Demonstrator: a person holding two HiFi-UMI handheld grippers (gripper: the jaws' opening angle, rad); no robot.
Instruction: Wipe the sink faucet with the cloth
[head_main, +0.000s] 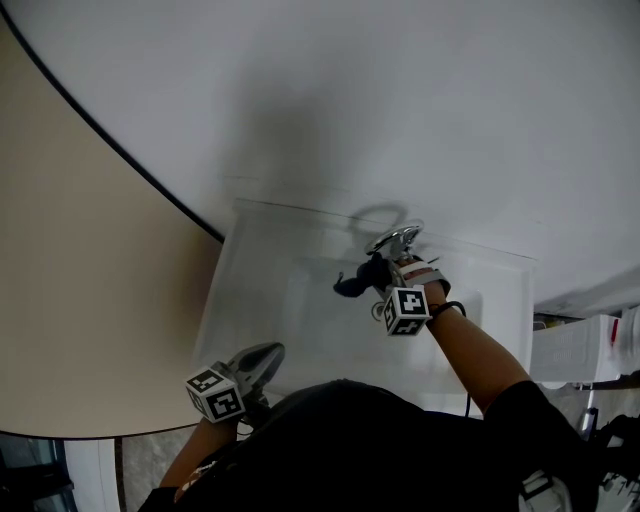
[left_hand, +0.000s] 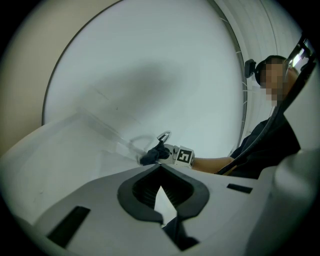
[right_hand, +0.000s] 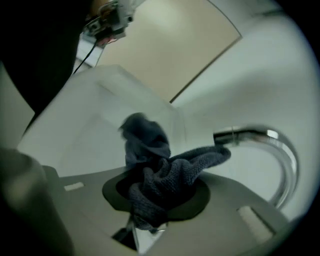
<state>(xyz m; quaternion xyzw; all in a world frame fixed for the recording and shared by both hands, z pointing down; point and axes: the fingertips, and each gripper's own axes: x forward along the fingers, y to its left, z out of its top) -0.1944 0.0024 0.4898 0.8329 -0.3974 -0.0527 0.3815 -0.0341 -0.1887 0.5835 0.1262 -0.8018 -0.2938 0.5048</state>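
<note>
A curved chrome faucet (head_main: 396, 240) stands at the back rim of the white sink (head_main: 270, 300). My right gripper (head_main: 374, 276) is just in front of the faucet, shut on a dark blue cloth (head_main: 352, 285). In the right gripper view the bunched cloth (right_hand: 160, 175) fills the jaws, and one end reaches up to the faucet's (right_hand: 272, 150) spout; I cannot tell whether it touches. My left gripper (head_main: 256, 362) hangs at the sink's near left corner, shut and empty. The left gripper view shows its jaws (left_hand: 160, 175) together, with the faucet (left_hand: 164, 136) and cloth (left_hand: 149, 158) far ahead.
A white wall rises behind the sink. A beige surface (head_main: 80, 300) with a dark curved edge lies to the left. A white appliance (head_main: 575, 350) and clutter stand to the right of the sink. The person's dark clothing fills the bottom of the head view.
</note>
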